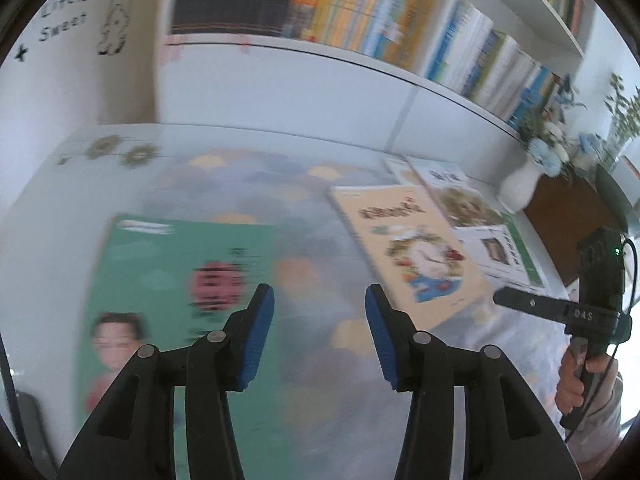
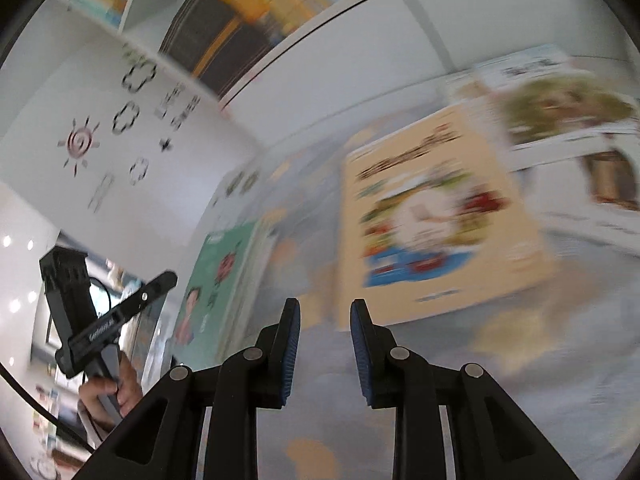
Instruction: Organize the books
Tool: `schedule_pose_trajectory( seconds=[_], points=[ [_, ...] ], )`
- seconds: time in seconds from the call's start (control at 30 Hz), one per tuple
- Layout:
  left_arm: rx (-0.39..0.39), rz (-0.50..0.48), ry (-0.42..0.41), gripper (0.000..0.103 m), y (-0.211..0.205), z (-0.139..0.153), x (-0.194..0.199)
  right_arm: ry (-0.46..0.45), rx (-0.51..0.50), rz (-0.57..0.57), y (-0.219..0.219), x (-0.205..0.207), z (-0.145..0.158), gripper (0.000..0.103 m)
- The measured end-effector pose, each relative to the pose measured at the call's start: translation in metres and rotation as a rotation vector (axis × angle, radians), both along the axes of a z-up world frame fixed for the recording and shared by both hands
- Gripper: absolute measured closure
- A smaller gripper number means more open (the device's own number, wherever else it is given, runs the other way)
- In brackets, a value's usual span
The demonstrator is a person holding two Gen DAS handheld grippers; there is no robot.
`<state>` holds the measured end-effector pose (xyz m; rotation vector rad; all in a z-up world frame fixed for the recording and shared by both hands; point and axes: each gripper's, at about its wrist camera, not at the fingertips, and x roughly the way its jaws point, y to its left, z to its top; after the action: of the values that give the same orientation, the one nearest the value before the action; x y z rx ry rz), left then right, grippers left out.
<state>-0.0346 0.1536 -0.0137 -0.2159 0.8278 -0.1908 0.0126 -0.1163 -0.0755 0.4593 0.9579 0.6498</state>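
**Inspector:** Start at the tools. What are they holding?

**Onlooker:** Nothing. The left gripper [image 1: 320, 304] hangs over the desk [image 1: 304, 240] with its blue pads well apart and only the patterned cover between them. The right gripper [image 2: 325, 316] is parted too, less widely, and also empty.

**Inspector:** And the books?

**Onlooker:** The green book [image 1: 172, 292] lies flat, just left of the left gripper. The beige book [image 1: 408, 248] lies ahead of the right gripper, with a white and green book [image 1: 480, 216] beside it; the two seem to overlap at one edge, though I cannot tell which is on top. Behind stands the packed bookshelf [image 1: 360, 12], and a white vase [image 1: 520, 188] sits near the far books.

**Inspector:** Risks?

**Onlooker:** In my judgement, three. Flat covers offer no edge, so the pads may skid or crease a cover. Pulling one overlapped book could drag its neighbour toward the vase. Both views are smeared, suggesting haste that could spoil aim.
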Motion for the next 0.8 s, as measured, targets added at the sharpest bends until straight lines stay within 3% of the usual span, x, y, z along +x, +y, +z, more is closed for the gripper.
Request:
schedule_pose_trajectory(
  seconds=[0.2, 0.37, 0.5, 0.67, 0.77, 0.8],
  points=[
    [-0.036, -0.024, 0.055, 0.058, -0.066, -0.028, 0.023, -0.050, -0.014, -0.158, -0.057, 0.014, -0.012, 0.071],
    [0.030, -0.008, 0.112, 0.058, -0.097, -0.056, 0.047, 0.006, -0.035, -0.168, -0.060, 0.044, -0.033, 0.071],
    [0.009, 0.005, 0.153, 0.058, -0.102, -0.075, 0.063, -0.048, -0.075, -0.206, -0.058, 0.056, -0.034, 0.071],
    [0.020, 0.002, 0.130, 0.058, -0.107, -0.084, 0.077, -0.054, -0.066, -0.175, -0.057, 0.069, -0.045, 0.071],
    [0.023, 0.001, 0.138, 0.058, -0.109, -0.083, 0.091, -0.067, -0.114, -0.126, -0.048, 0.075, -0.042, 0.071],
    [0.034, 0.008, 0.141, 0.058, -0.110, -0.082, 0.096, -0.059, -0.117, -0.092, -0.043, 0.078, -0.043, 0.067]
  ],
)
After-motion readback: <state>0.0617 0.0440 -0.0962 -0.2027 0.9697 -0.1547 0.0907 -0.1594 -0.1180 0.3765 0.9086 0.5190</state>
